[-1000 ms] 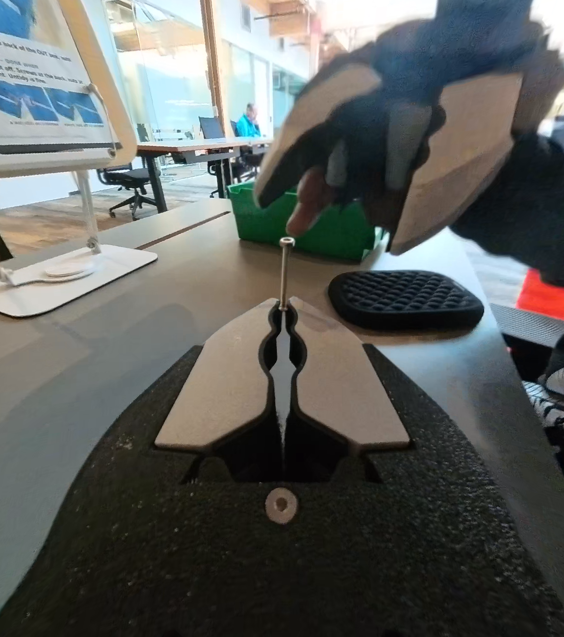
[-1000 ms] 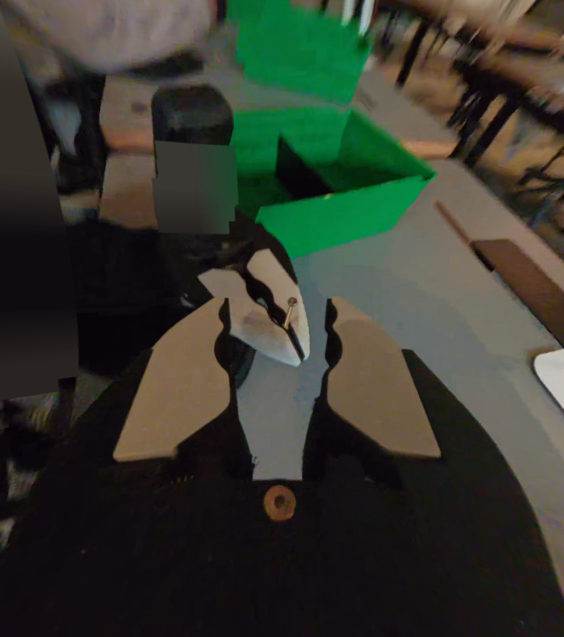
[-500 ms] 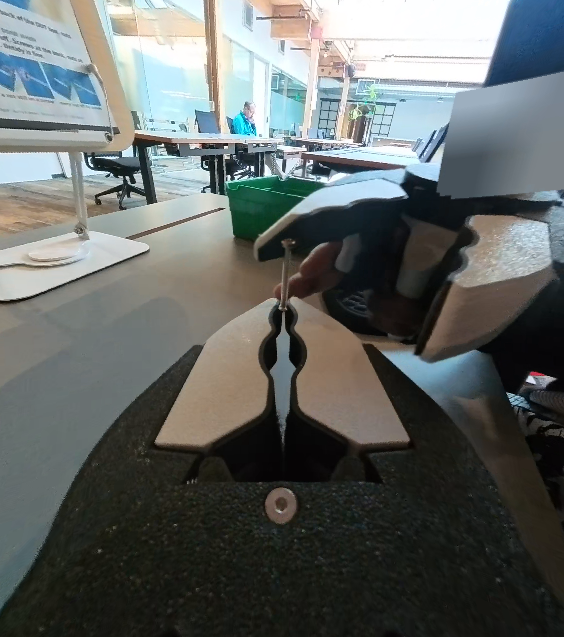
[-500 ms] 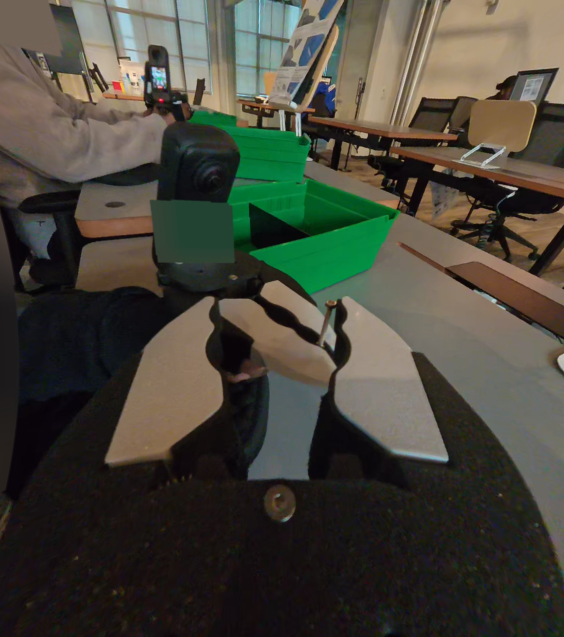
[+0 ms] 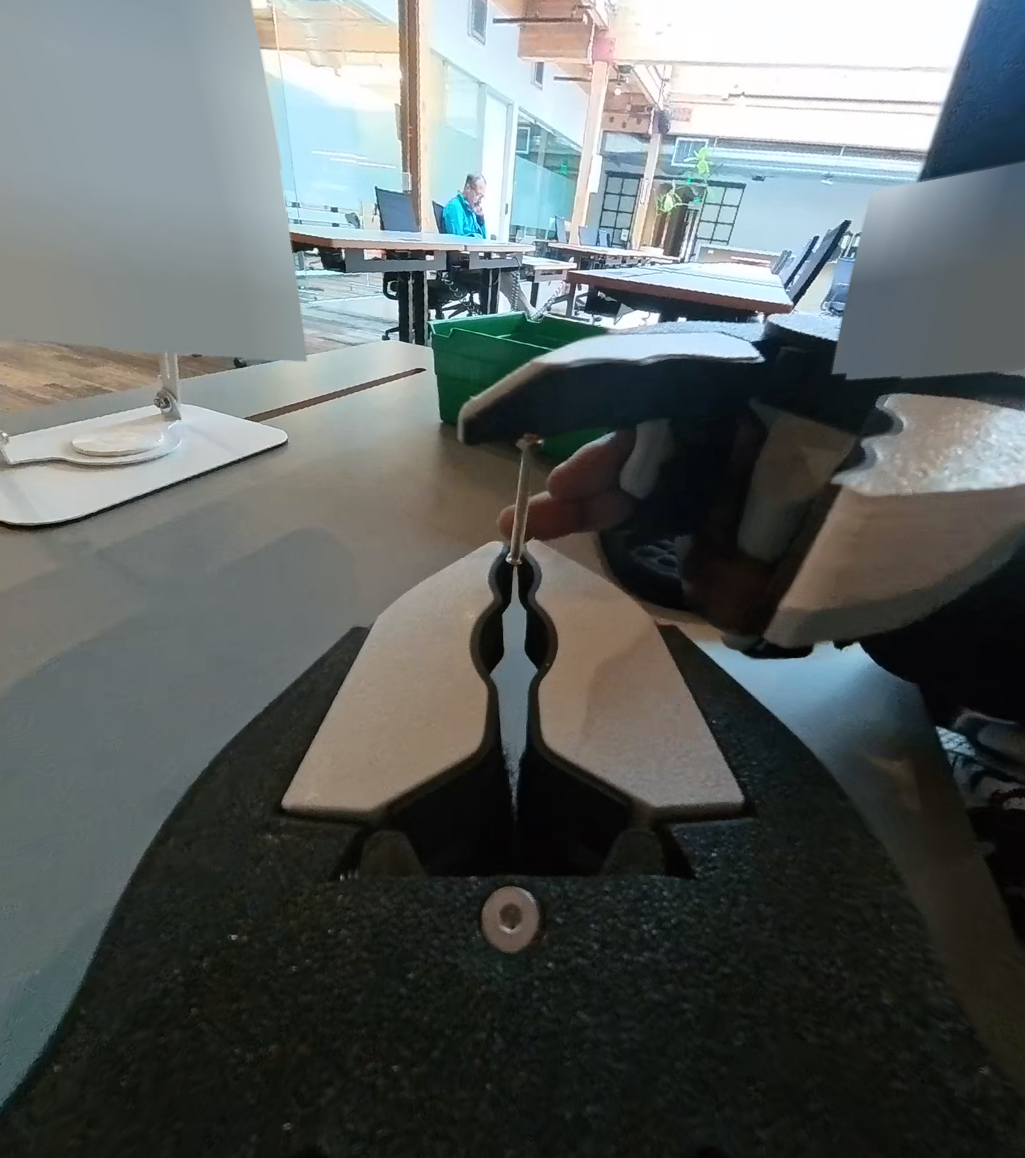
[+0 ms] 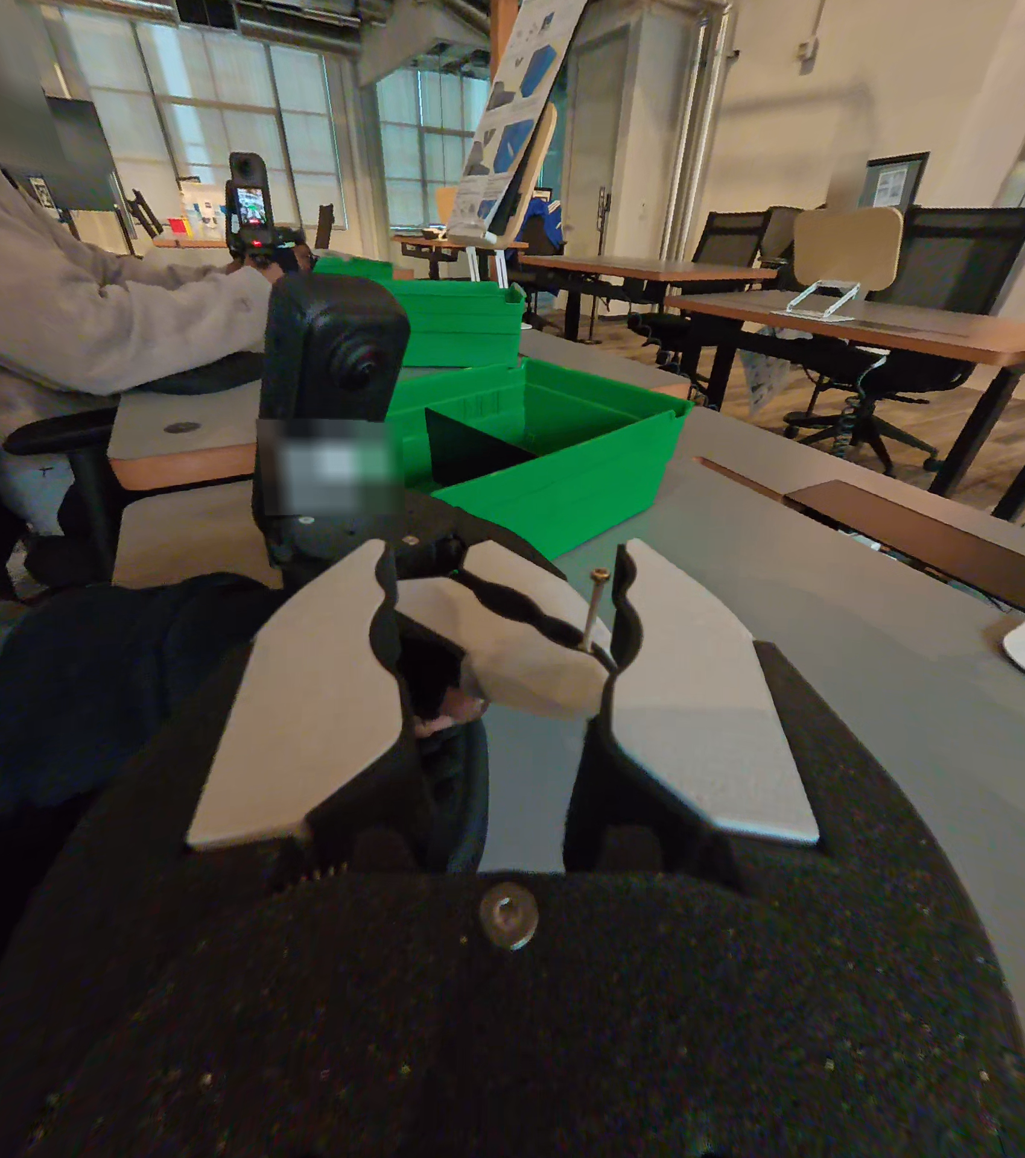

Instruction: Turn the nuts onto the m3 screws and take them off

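Steel-bright and thin, the m3 screw (image 5: 522, 501) stood nearly upright at frame centre in the left wrist view, its lower end pinched at the very tips of the left hand-held gripper (image 5: 516, 559), whose pale, matte, wavy-edged fingers (image 5: 409, 677) were closed on it. Head of the screw sat just under the dark underside of the right hand-held gripper's upper finger (image 5: 610, 382), right of centre; touching or not, could not tell. A bare fingertip (image 5: 566, 507) showed just behind the shank. No nut could be made out. Smooth grey worktop (image 5: 184, 564); green plastic bin (image 5: 484, 363) at upper centre; white flat stand base (image 5: 121, 464) at left.

Right wrist view: the right hand-held gripper (image 6: 503, 564) stood wide open, nothing held, its right finger (image 6: 685, 677) just beside the screw (image 6: 594, 608) and apart from it. The left hand-held gripper's closed tips crossed the gap from the left. Green bin (image 6: 560, 495) with a dark divider at upper centre, rigid and glossy.

Judgement on the step: the right jaws were lining up on the screw's upper end. To do it well, the left grip should stay firm and the screw upright; the right jaws should close squarely, centred on the shank. A thin smooth shank held only at its tip would likely pivot under side load, so approach gently.
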Motion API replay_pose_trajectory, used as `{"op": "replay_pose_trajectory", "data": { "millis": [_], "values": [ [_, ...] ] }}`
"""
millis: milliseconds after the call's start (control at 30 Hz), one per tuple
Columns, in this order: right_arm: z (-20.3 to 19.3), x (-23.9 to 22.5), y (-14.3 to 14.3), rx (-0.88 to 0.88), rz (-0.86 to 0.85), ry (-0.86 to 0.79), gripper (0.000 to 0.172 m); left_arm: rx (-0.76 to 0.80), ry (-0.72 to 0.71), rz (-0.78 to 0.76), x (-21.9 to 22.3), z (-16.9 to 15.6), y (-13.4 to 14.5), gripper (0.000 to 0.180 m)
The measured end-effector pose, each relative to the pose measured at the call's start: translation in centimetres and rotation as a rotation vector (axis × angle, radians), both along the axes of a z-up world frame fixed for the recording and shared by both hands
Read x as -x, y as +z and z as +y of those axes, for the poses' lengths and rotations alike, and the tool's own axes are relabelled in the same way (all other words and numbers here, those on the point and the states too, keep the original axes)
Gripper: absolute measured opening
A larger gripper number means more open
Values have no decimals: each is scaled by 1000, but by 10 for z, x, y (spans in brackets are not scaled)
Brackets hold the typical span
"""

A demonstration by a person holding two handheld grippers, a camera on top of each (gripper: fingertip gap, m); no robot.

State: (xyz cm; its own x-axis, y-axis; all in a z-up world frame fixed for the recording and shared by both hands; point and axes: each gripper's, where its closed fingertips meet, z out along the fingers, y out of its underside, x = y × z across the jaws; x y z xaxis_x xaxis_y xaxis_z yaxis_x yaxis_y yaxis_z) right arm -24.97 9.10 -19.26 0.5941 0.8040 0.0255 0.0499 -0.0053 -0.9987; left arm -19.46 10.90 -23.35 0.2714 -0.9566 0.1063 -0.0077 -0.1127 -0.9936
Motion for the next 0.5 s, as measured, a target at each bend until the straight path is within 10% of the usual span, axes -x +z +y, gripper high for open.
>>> {"op": "replay_pose_trajectory", "data": {
  "millis": [500],
  "values": [
    [7,-2,-3,-20,-5,-75,73,29,64,27,1,9,-5,0]
  ]
}}
